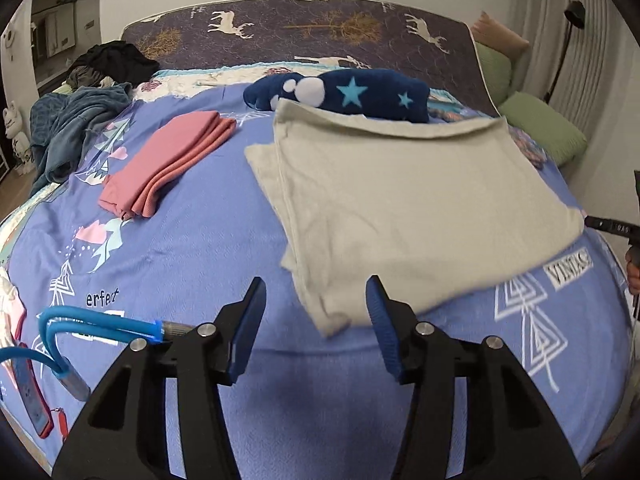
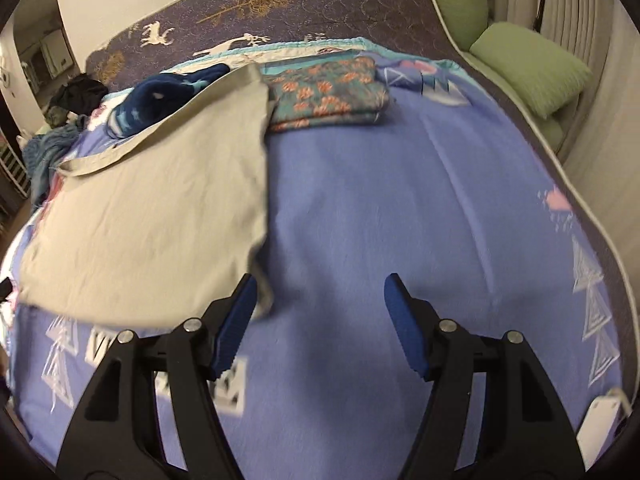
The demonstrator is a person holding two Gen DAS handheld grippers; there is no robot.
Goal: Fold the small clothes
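Left tongs (image 1: 316, 320): apart, empty, low at beige cloth's (image 1: 400, 200) near corner.
Right tongs (image 2: 318, 320): apart (empty), beside its edge.
Folded piles: pink (image 1: 168, 164), floral (image 2: 328, 96).

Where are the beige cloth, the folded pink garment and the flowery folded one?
beige cloth (image 1: 416, 200), left wrist view, middle of its top layer.
folded pink garment (image 1: 168, 164), left wrist view, centre of its upper face.
flowery folded garment (image 2: 332, 92), right wrist view, its top.

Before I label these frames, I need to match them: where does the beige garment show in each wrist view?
Left wrist view: the beige garment fills centre-right, its near corner between the open left claw tips.
Right wrist view: the beige garment lies left of centre, its near corner at the right claw.
Shared landmark: the navy star-patterned garment beyond its far edge.
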